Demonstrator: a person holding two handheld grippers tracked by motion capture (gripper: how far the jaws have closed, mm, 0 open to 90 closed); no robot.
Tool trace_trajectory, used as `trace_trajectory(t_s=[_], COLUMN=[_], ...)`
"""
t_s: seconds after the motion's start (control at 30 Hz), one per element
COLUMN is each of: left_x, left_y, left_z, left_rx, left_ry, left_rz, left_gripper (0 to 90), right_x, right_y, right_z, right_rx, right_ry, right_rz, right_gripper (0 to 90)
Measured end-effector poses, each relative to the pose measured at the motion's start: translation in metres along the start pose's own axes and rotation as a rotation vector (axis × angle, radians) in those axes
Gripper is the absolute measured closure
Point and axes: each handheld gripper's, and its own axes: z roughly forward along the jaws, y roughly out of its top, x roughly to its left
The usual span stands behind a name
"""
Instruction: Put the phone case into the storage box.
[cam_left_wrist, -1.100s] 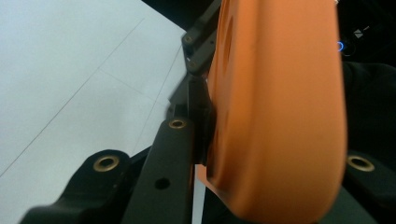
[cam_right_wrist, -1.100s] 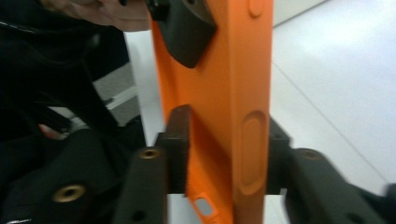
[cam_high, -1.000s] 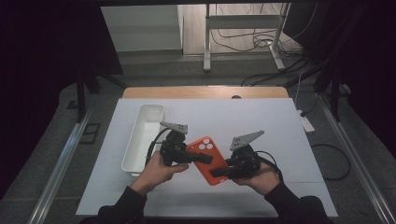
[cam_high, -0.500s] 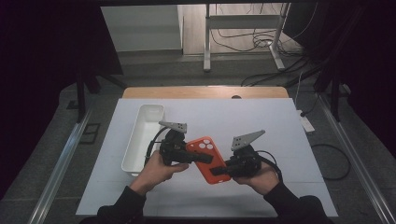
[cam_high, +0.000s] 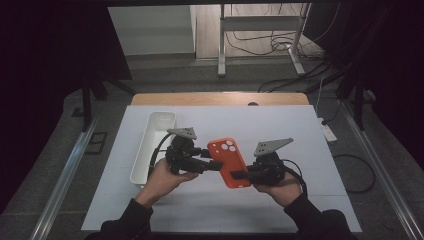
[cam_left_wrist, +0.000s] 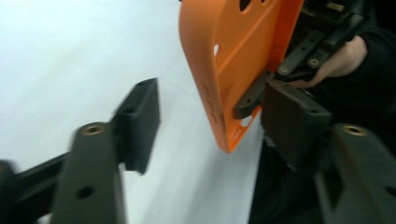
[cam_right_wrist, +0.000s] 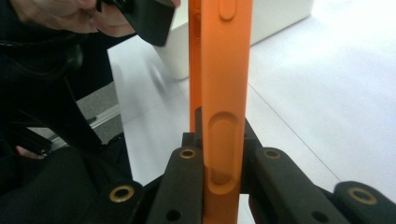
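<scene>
The orange phone case (cam_high: 228, 162) is held up off the white surface (cam_high: 300, 125), between the two tools and just ahead of each. The right tool (cam_high: 240, 175) is pinching it: in the right gripper view its jaws press together on the case's side edge (cam_right_wrist: 224, 140), just at a button bump. The left tool (cam_high: 212, 166) has its jaws spread wide; in the left gripper view the case (cam_left_wrist: 233, 60) stands ahead of it and toward its right jaw, with the opposite jaw well apart from it on the other side.

The step in hand looks like a handover, or a second grip on the case's free end. To do it well, the left tool should probably centre the case between its jaws before it closes, and take the edge squarely rather than at a corner. The right tool should keep its pinch until the other grip is firm, since a thin soft case may bend or twist.

A white tray (cam_high: 152, 145) lies on the surface just beyond the left tool.
</scene>
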Motion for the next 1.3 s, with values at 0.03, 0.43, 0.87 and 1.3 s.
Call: trace_trajectory(t_s=[0.03, 0.43, 0.87, 1.3], left_x=[0.000, 0.002, -0.005, -0.012], left_y=[0.000, 0.000, 0.000, 0.001], left_z=[-0.001, -0.007, 0.002, 0.007], left_rx=[-0.002, -0.016, 0.056, 0.082], left_ry=[0.009, 0.127, 0.308, 0.277], left_rz=[0.003, 0.012, 0.039, 0.054], left_gripper=[32.7, 6.8, 0.0, 18.1], right_x=[0.000, 0.001, 0.002, 0.008], right_y=[0.000, 0.000, -0.001, -0.001], right_z=[0.000, -0.004, -0.002, 0.006], right_rx=[0.003, -0.020, -0.019, -0.004], right_ry=[-0.010, -0.115, -0.172, -0.190], right_rz=[-0.001, -0.009, -0.010, -0.039], right_gripper=[84.8, 84.7, 84.7, 84.6])
